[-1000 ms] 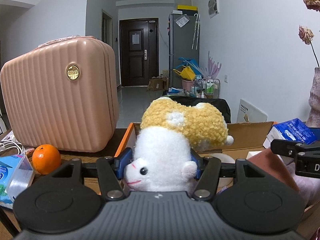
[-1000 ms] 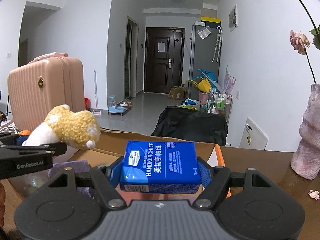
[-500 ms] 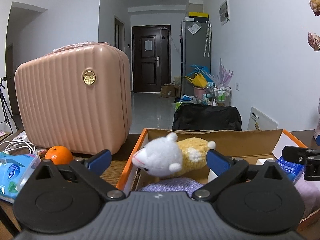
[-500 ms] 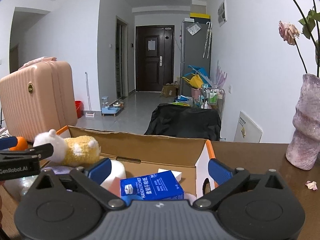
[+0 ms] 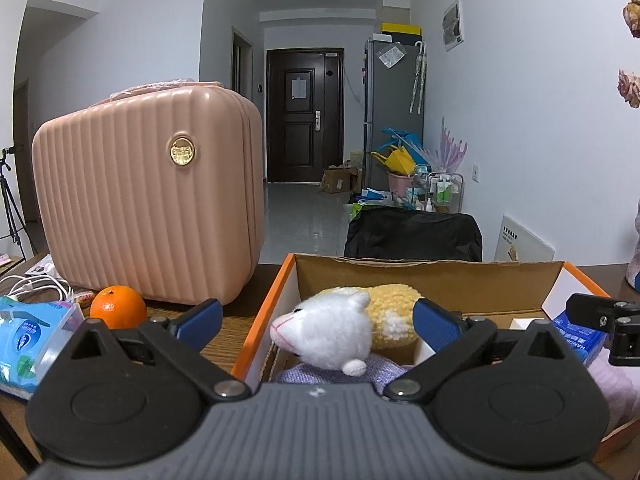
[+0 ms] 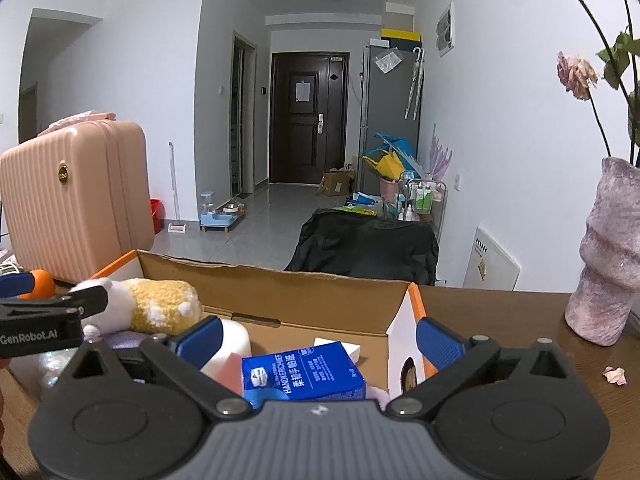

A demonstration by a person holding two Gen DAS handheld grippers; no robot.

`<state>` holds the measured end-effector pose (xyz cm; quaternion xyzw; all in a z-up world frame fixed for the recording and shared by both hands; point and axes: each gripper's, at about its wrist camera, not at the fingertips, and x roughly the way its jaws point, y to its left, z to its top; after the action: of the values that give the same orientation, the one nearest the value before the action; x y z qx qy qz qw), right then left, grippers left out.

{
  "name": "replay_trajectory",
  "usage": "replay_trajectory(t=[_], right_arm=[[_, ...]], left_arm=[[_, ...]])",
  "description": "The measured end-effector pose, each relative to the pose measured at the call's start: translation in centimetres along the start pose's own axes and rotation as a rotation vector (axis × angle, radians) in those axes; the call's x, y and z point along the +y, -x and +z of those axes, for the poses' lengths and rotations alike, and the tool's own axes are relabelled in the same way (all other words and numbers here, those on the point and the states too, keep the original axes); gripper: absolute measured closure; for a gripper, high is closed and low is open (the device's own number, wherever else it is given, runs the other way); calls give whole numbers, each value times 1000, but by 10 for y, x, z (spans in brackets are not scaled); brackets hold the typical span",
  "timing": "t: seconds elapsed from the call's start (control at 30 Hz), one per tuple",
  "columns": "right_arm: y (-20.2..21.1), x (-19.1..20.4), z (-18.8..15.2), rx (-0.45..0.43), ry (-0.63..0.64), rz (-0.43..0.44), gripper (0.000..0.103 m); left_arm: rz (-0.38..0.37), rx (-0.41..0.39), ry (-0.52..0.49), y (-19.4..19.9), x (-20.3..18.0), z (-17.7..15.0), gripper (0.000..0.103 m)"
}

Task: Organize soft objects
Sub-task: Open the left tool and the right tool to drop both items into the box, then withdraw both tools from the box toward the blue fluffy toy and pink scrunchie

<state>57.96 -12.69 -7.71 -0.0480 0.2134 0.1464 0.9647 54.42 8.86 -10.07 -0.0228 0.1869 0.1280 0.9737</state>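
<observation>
A white and yellow plush toy (image 5: 344,328) lies inside the orange-edged cardboard box (image 5: 432,276), on a lilac cloth (image 5: 320,374). My left gripper (image 5: 316,320) is open and empty, just in front of the toy. The toy also shows in the right wrist view (image 6: 156,308). A blue handkerchief tissue pack (image 6: 302,372) lies in the box (image 6: 320,300) near its right end. My right gripper (image 6: 318,338) is open and empty above it. The tip of the right gripper shows at the right of the left wrist view (image 5: 600,316).
A pink ribbed case (image 5: 148,208) stands left of the box, with an orange (image 5: 118,306) and a blue wipes pack (image 5: 28,336) in front. A mauve vase (image 6: 608,256) with dried roses stands on the brown table (image 6: 500,320) at right. A fallen petal (image 6: 615,374) lies nearby.
Both grippers opened. The left let the plush toy go into the box and the right let the tissue pack go into it. Both have drawn back a little.
</observation>
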Motion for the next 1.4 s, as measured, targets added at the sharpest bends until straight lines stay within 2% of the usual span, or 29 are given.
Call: replay_trajectory(t=[0.27,0.6,1.4], right_arm=[[23,1,-3,-30,14,-22,0],[61,3,-12,-68,14,-21,0],[151,-7,-60,-66,-20,-37,0]], left_arm=[[-1,-1,10,13,-1,-3,0],[-24,-18,15,47,-1,-12,0],[-84,-19,21,139,11,-41,0]])
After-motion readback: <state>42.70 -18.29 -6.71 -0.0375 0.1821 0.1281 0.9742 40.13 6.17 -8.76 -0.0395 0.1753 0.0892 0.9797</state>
